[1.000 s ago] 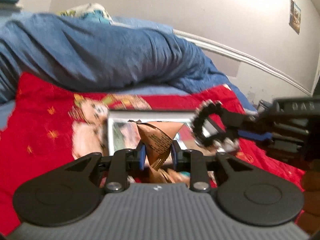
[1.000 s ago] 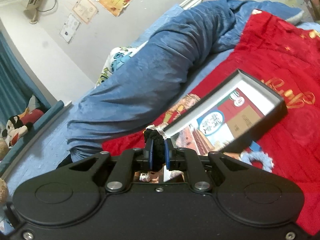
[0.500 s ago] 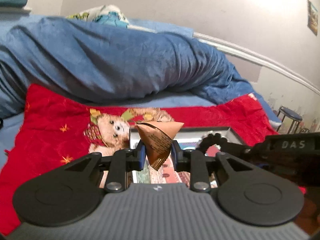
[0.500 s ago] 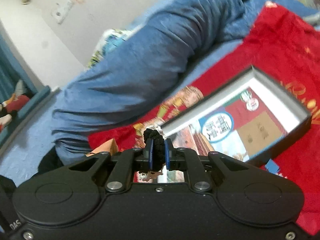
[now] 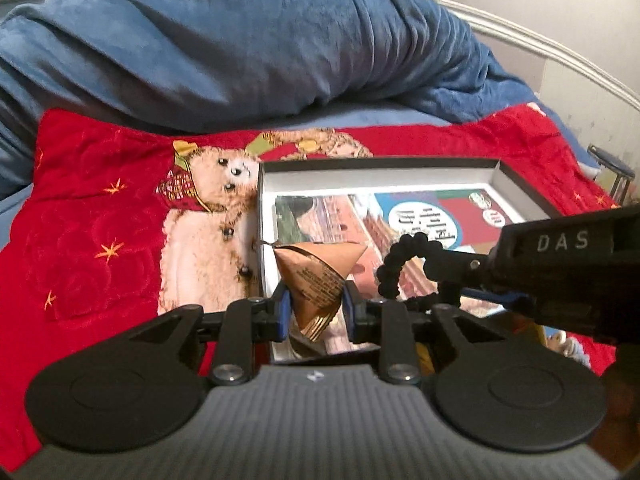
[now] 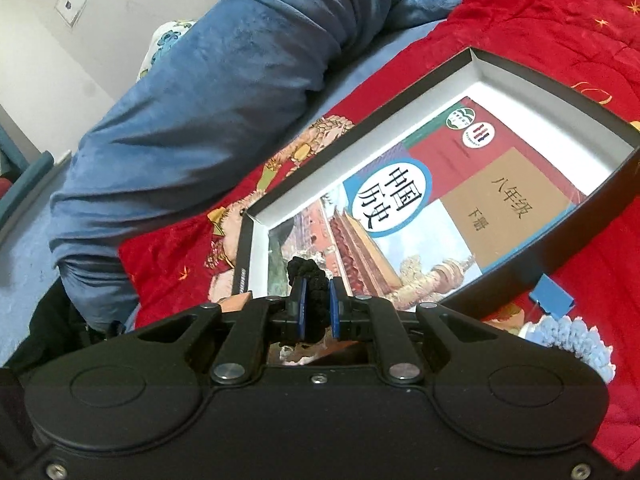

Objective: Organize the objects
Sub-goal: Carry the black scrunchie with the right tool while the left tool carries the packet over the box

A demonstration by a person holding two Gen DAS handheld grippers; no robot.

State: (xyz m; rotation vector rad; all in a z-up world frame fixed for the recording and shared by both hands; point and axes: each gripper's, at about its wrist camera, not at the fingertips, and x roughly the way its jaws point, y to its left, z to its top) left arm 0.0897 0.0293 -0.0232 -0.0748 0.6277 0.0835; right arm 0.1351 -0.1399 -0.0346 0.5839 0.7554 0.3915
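Note:
A shallow black box with white inner walls lies on the red blanket, with a colourful textbook flat inside it. My left gripper is shut on a brown pyramid-shaped packet, held over the box's near left corner. My right gripper is shut on a black scrunchie, above the box's near end. In the left wrist view the right gripper comes in from the right with the black scrunchie over the book.
A rolled blue duvet runs along the far side of the bed. The red blanket carries a teddy bear print. A light blue scrunchie and a small blue card lie beside the box.
Both grippers have come down and forward toward the box, which now looks larger and closer. The packet and black scrunchie stay gripped and now hang over the box.

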